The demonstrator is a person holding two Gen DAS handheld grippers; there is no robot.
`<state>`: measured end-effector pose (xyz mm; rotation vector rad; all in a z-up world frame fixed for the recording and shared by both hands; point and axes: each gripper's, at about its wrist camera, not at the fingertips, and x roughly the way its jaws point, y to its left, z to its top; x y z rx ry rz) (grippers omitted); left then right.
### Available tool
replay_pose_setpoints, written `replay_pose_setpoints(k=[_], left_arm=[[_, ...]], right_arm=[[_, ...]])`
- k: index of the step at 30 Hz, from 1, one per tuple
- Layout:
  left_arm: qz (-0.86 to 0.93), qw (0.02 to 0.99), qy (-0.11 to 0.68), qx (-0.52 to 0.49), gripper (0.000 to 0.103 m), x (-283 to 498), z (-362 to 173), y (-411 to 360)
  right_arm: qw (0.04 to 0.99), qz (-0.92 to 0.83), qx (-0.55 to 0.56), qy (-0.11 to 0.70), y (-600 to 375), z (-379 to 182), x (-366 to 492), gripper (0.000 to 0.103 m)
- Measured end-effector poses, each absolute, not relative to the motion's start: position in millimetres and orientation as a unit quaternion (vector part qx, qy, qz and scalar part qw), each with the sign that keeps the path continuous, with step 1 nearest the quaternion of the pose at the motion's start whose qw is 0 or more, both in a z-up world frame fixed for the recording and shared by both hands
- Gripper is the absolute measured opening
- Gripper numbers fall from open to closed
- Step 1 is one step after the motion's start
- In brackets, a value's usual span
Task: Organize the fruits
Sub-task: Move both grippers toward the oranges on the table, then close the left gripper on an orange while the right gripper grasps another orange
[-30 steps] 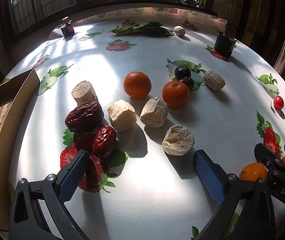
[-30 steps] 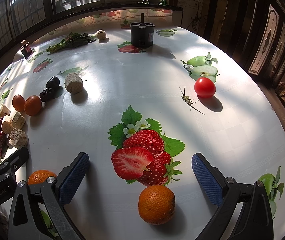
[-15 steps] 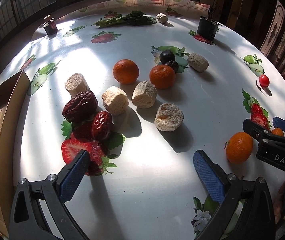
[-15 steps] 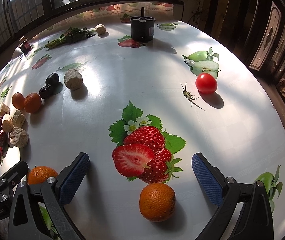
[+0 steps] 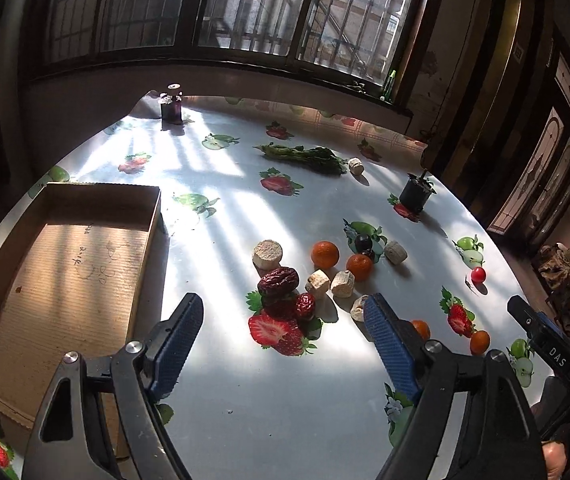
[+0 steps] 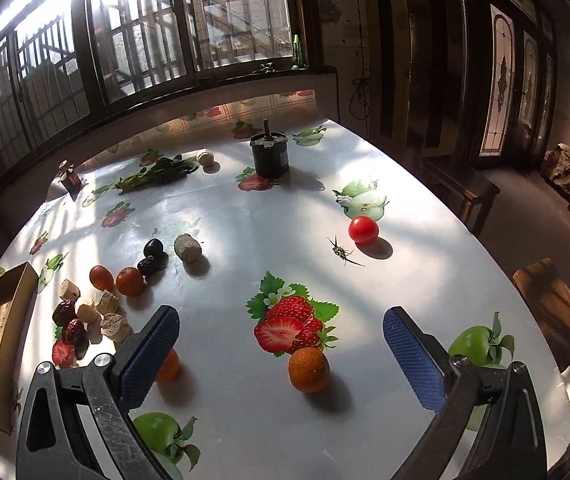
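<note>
My left gripper (image 5: 283,338) is open and empty, raised above the table near its front. Ahead of it lie two red dates (image 5: 278,279), several beige chunks (image 5: 318,283), two oranges (image 5: 325,255) and dark plums (image 5: 363,243). An empty cardboard box (image 5: 65,264) lies to the left. My right gripper (image 6: 281,346) is open and empty above an orange (image 6: 309,369). Another orange (image 6: 168,366) is partly hidden behind its left finger. A red tomato (image 6: 363,229) lies further right.
A black can (image 6: 270,156), green vegetables (image 6: 157,174) and a small dark jar (image 6: 70,176) stand at the far side of the table (image 6: 245,220). A small insect-like thing (image 6: 339,250) lies near the tomato. A wooden stool (image 6: 551,312) stands off the right edge.
Both grippers have risen and drawn back from the table, so more of it and the windows shows. The cardboard box has come fully into the left view. Both stay open.
</note>
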<state>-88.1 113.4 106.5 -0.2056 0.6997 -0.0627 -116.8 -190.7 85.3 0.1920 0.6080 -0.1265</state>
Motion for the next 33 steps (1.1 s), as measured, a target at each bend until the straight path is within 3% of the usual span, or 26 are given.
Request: replay_pose_setpoints(k=[6, 9, 13, 19, 21, 22, 23, 26, 33], left_arm=[[0.020, 0.957, 0.272, -0.101, 0.083, -109.2, 131.2, 133.2], [0.024, 0.958, 0.268, -0.095, 0.095, -110.8, 135.8, 134.9], [0.009, 0.958, 0.273, -0.091, 0.096, -109.7, 131.7, 129.2], [-0.024, 0.960, 0.273, -0.064, 0.096, -108.8, 119.4, 101.9], [-0.037, 0.953, 0.296, -0.052, 0.096, -102.2, 113.8, 89.7], [-0.047, 0.949, 0.308, -0.051, 0.096, -99.0, 110.5, 84.2], [-0.061, 0.944, 0.321, -0.049, 0.091, -96.1, 106.7, 78.3], [-0.103, 0.926, 0.360, -0.036, 0.069, -88.3, 94.5, 55.6], [-0.154, 0.900, 0.407, 0.003, 0.068, -67.8, 74.5, -1.6]], right_arm=[[0.951, -0.014, 0.138, 0.277, -190.5, 94.8, -135.2, 0.102], [0.964, -0.063, 0.108, 0.234, -191.6, 110.9, -151.4, 0.102], [0.974, -0.101, 0.089, 0.181, -204.2, 128.1, -166.9, 0.102], [0.939, -0.060, 0.111, 0.320, -240.6, 92.8, -140.1, 0.102], [0.931, -0.053, 0.089, 0.349, -237.8, 80.2, -136.5, 0.092], [0.927, -0.044, 0.082, 0.364, -235.0, 75.3, -132.3, 0.074], [0.921, -0.035, 0.076, 0.381, -232.1, 68.6, -127.7, 0.064], [0.911, -0.017, 0.054, 0.408, -222.7, 55.3, -113.5, 0.063], [0.897, 0.018, 0.042, 0.439, -211.9, 38.6, -90.2, 0.063]])
